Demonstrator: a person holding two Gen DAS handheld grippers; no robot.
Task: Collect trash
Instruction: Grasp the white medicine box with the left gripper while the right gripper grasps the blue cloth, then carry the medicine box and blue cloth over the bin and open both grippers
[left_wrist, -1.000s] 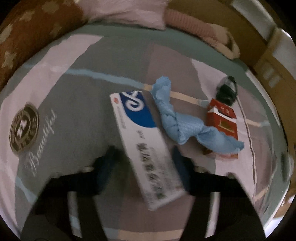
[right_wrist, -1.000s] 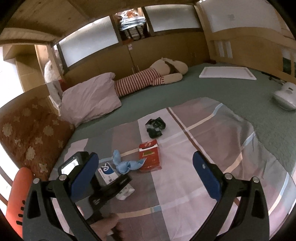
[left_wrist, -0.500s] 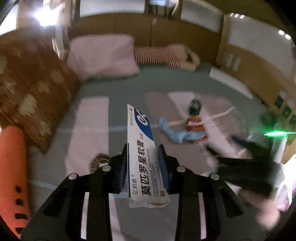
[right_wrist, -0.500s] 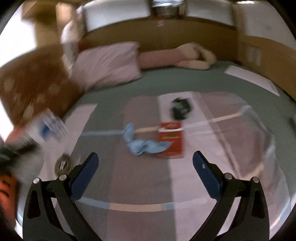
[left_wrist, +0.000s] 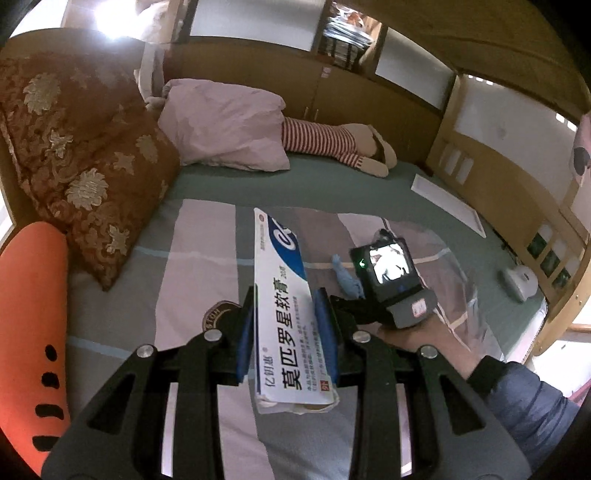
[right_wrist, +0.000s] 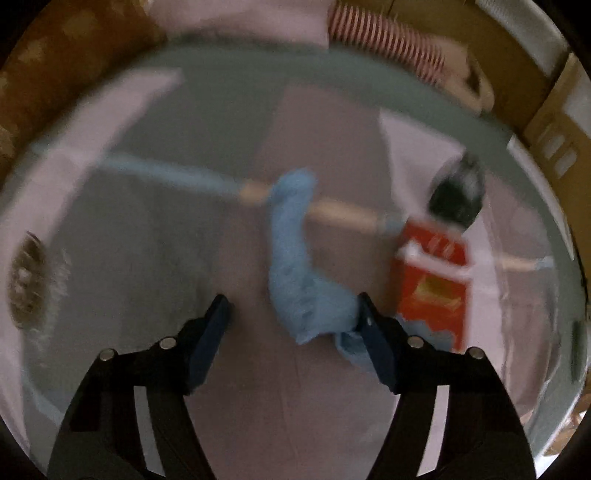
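Left claw (left_wrist: 286, 334) clamps the ointment box (left_wrist: 286, 295); right claw (right_wrist: 293, 321), just narrowing, straddles the blue cloth (right_wrist: 299, 273).

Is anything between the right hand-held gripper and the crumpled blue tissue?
Nothing visible. The right hand-held gripper, jaws just closing, already straddles the crumpled blue tissue; the red carton lies beside it.

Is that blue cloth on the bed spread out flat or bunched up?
Bunched up. The blue cloth lies twisted into a rope-like strip on the bedspread, beside the red box.
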